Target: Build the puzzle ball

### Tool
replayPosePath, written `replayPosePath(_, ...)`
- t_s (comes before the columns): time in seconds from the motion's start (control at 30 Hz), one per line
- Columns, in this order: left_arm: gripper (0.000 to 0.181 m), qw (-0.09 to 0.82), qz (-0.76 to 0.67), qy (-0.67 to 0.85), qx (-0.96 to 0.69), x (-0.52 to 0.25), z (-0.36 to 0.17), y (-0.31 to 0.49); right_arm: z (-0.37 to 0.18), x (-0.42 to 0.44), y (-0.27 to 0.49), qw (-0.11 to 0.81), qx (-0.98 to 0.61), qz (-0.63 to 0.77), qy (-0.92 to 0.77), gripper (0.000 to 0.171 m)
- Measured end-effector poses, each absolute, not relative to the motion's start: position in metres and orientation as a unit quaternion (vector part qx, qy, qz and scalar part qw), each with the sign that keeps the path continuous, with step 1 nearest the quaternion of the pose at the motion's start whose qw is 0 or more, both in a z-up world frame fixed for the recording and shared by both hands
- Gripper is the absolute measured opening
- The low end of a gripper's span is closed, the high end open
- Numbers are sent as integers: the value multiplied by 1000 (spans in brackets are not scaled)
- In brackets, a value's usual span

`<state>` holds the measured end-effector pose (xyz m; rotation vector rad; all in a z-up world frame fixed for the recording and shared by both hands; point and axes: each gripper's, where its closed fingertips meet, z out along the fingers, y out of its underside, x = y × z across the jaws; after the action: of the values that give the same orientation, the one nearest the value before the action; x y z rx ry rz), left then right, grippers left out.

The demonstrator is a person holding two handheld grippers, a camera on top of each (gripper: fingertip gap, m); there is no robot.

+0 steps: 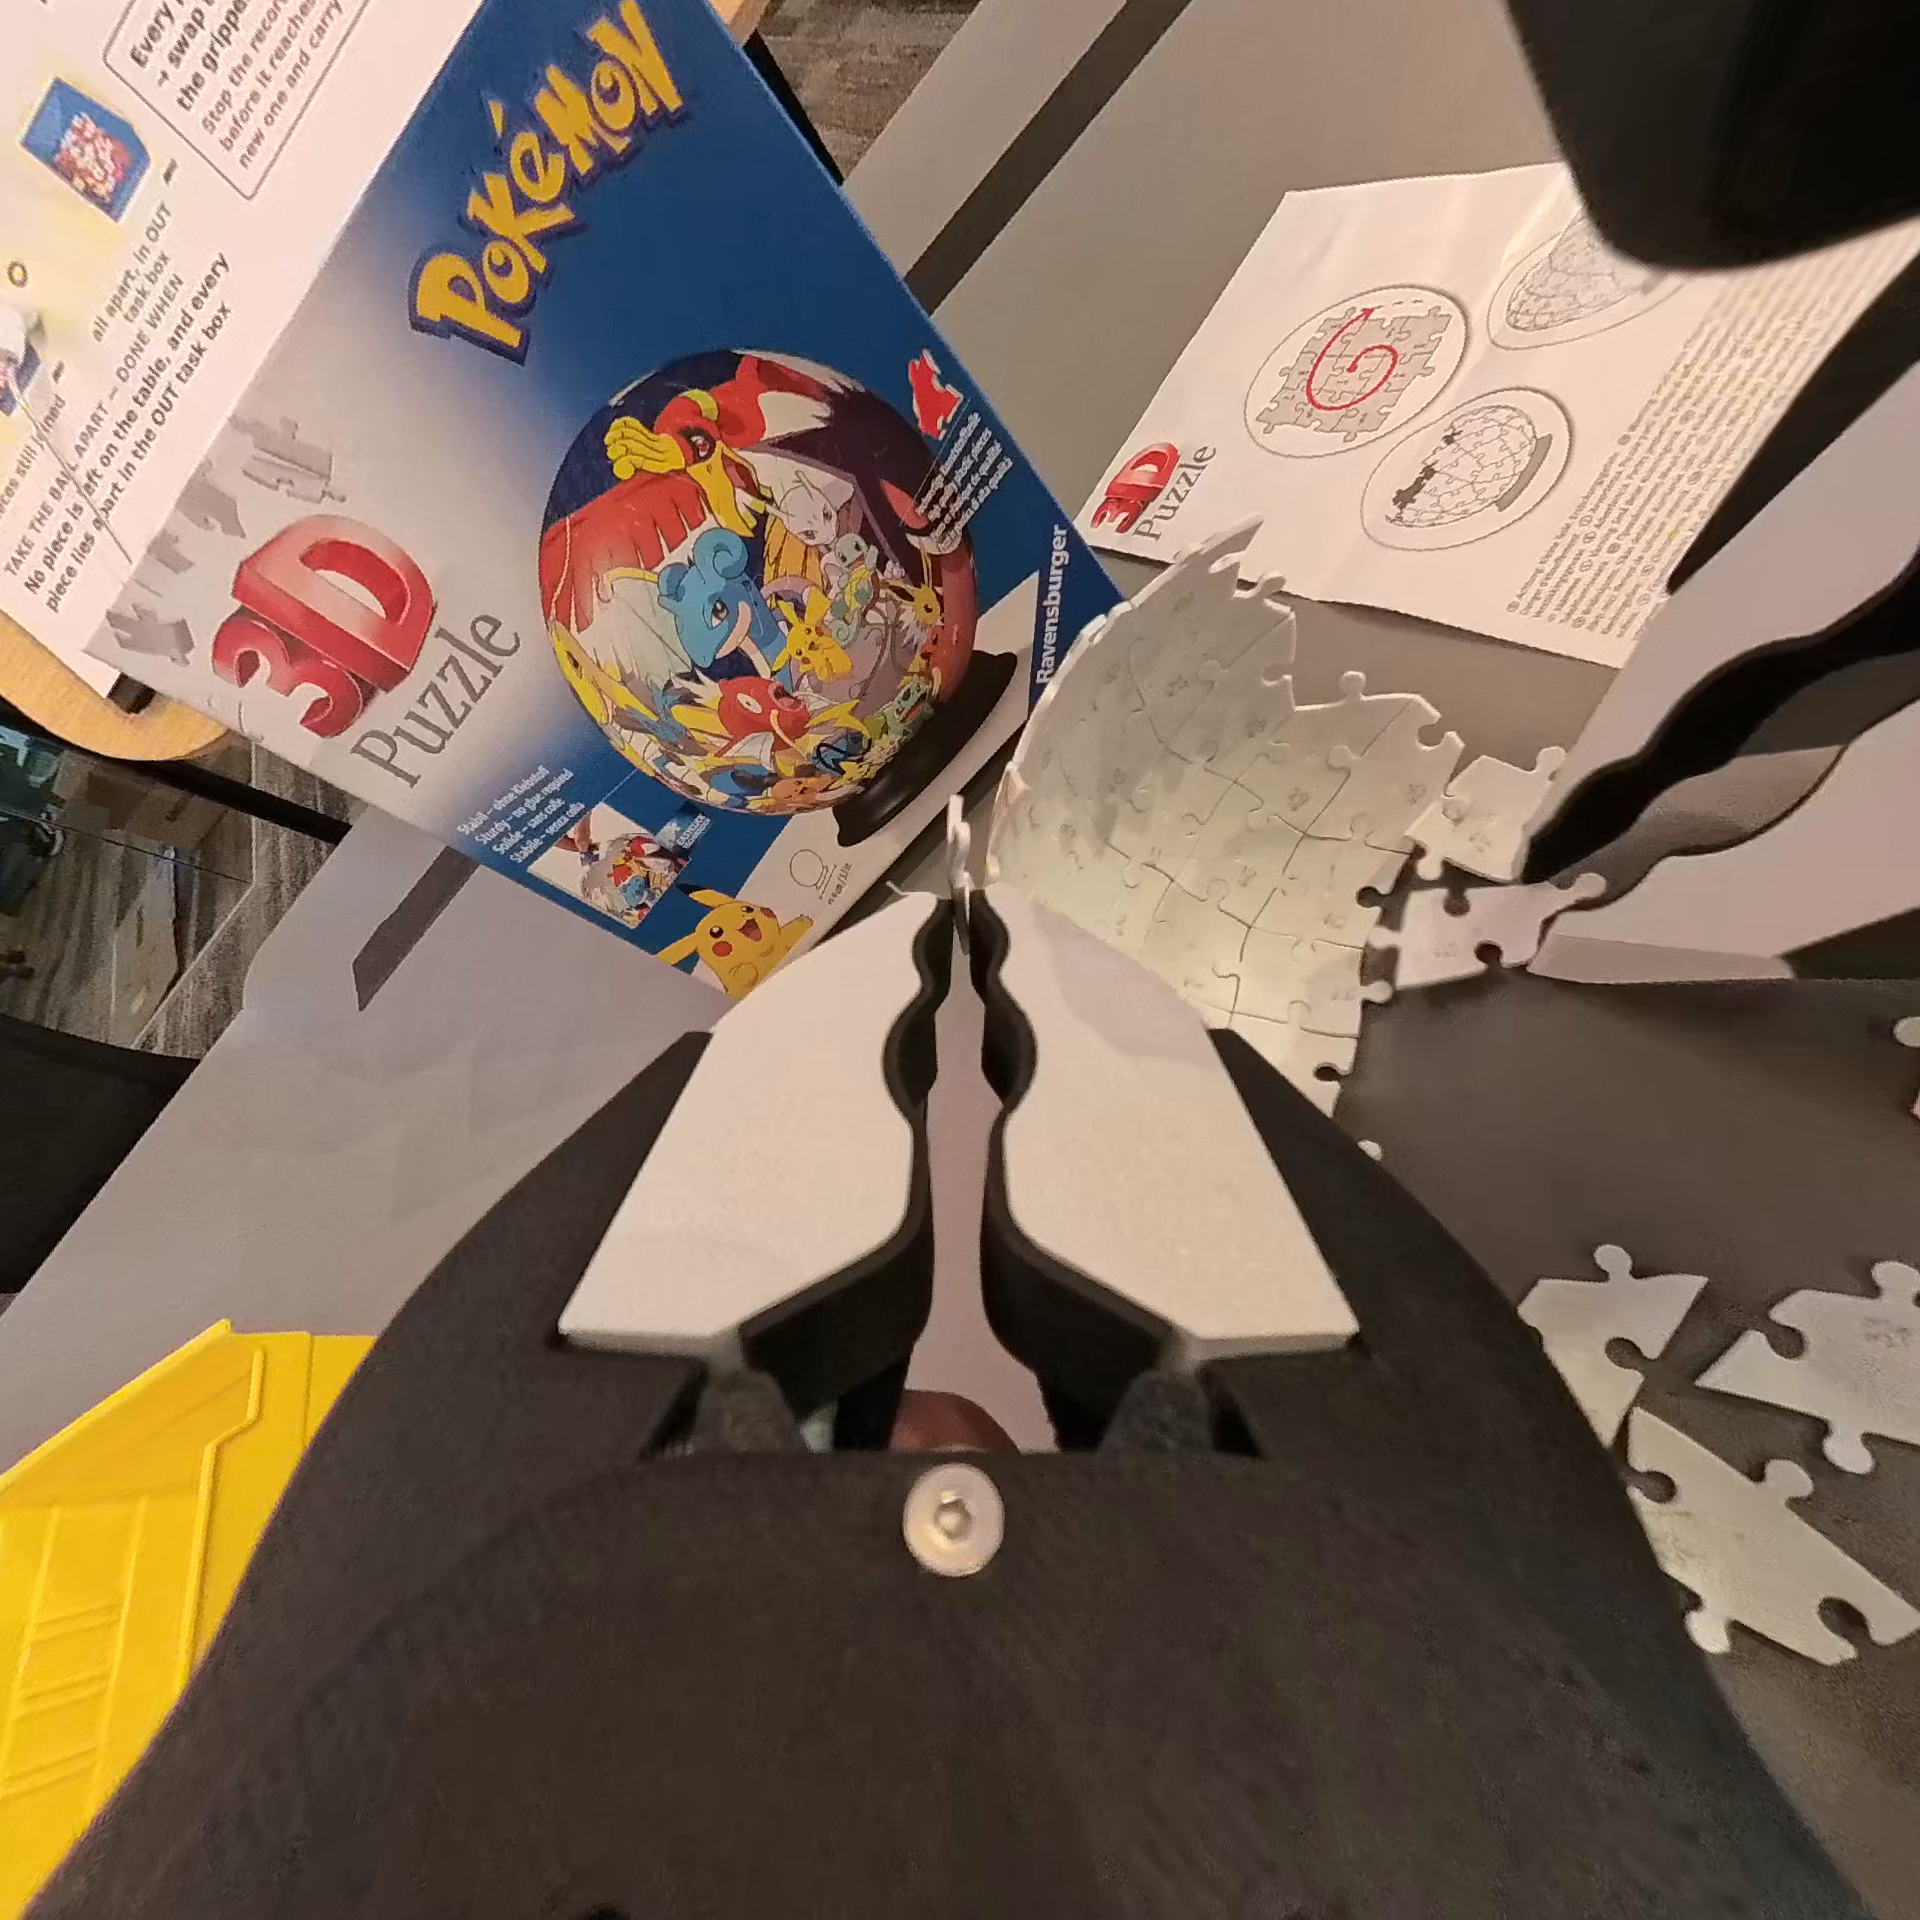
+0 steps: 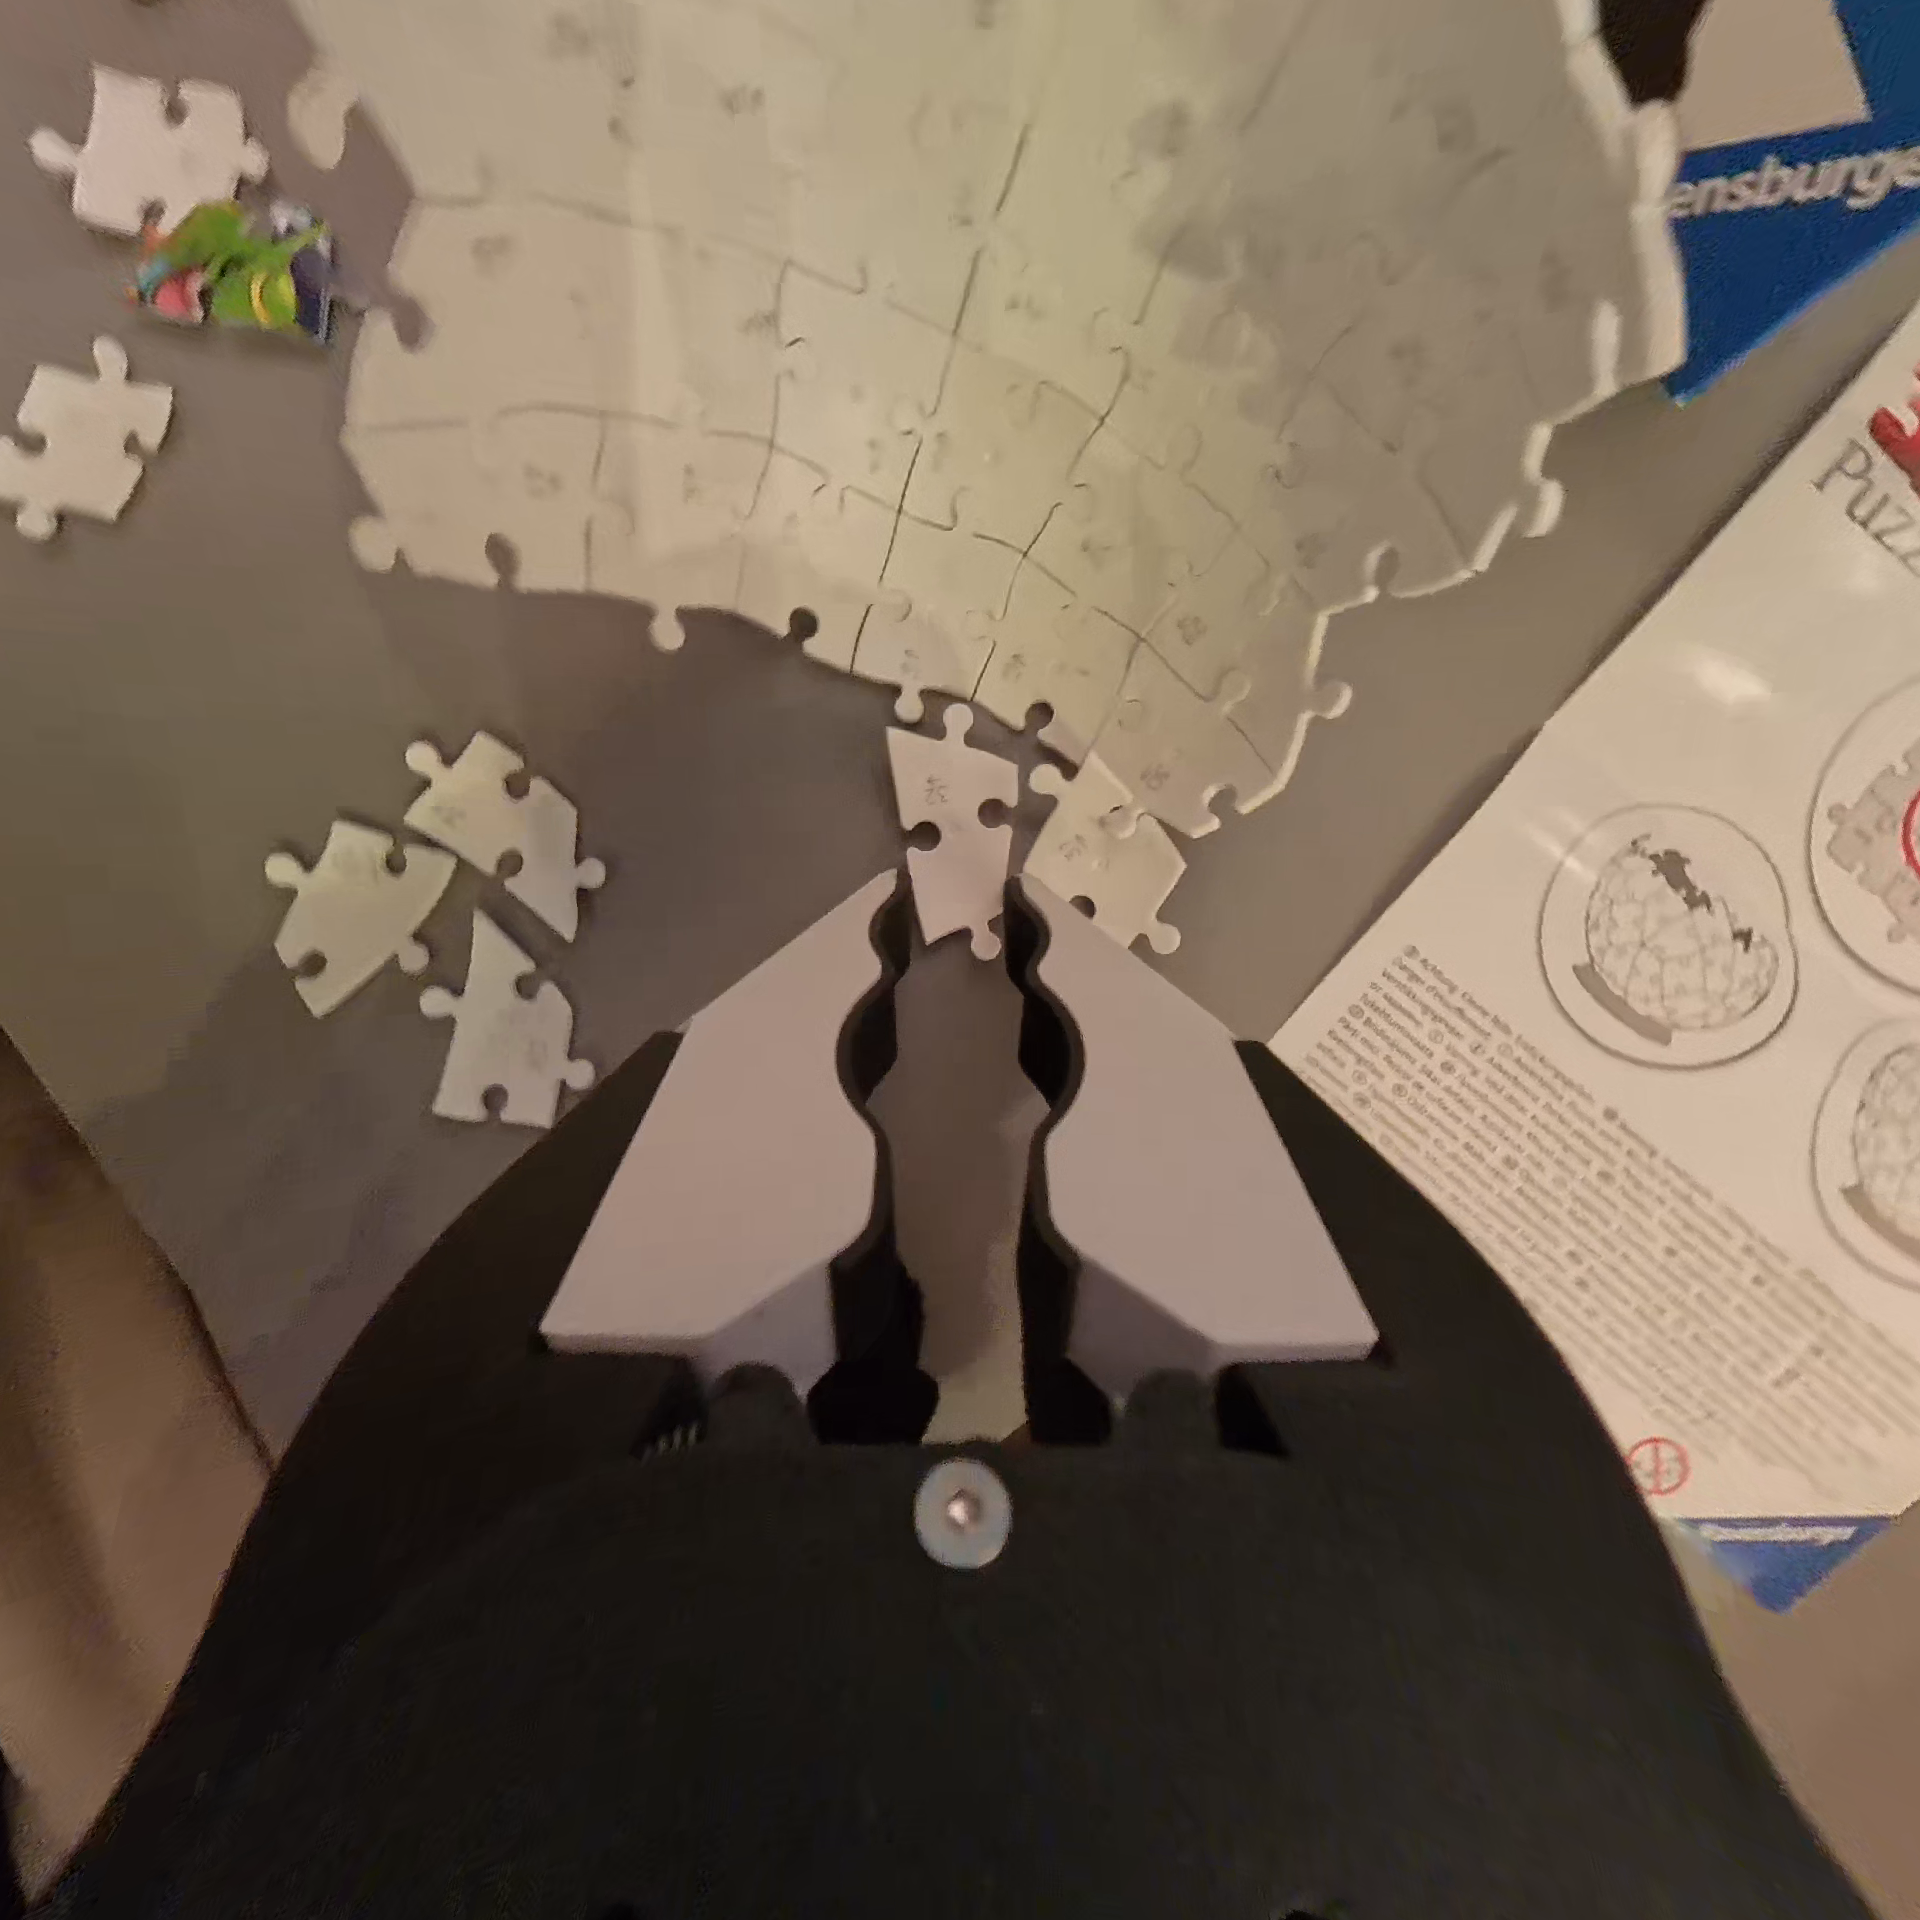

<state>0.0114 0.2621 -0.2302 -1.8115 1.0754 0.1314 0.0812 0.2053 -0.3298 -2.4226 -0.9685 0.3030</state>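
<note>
The partly built puzzle ball (image 1: pixel 1195 790) is a curved white shell of joined pieces, seen from its inner side; it fills the top of the right wrist view (image 2: pixel 935 364). My left gripper (image 1: pixel 961 920) is shut on the shell's thin left rim. My right gripper (image 2: pixel 956 914) is shut on one white puzzle piece (image 2: pixel 951 831), whose tab touches the shell's lower edge. The right gripper and its piece (image 1: pixel 1475 925) also show at the right of the left wrist view. Another white piece (image 2: pixel 1117 862) lies just to the right of the held one.
Loose white pieces lie on the grey table (image 2: pixel 488 831), (image 1: pixel 1766 1403); one piece (image 2: pixel 234 275) lies colour side up. The blue puzzle box (image 1: pixel 644 468) stands behind the shell. An instruction sheet (image 2: pixel 1610 1039) lies to the right. A yellow bin (image 1: pixel 125 1558) is at the lower left. The grippers' ends are close to 15 cm from one another.
</note>
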Motion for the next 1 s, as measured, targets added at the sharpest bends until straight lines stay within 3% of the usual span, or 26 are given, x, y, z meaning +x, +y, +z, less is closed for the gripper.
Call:
replayPosePath(0.33,3,493,51,443,-747,14,-231,258,-332,91,215,277,-921,76,-262,15)
replayPosePath(0.83,3,496,47,444,-745,15,-230,257,-328,88,218,287,-915,42,-281,21)
replayPosePath(1.0,3,497,47,444,-744,15,-230,256,-319,83,213,296,-901,48,-314,12)
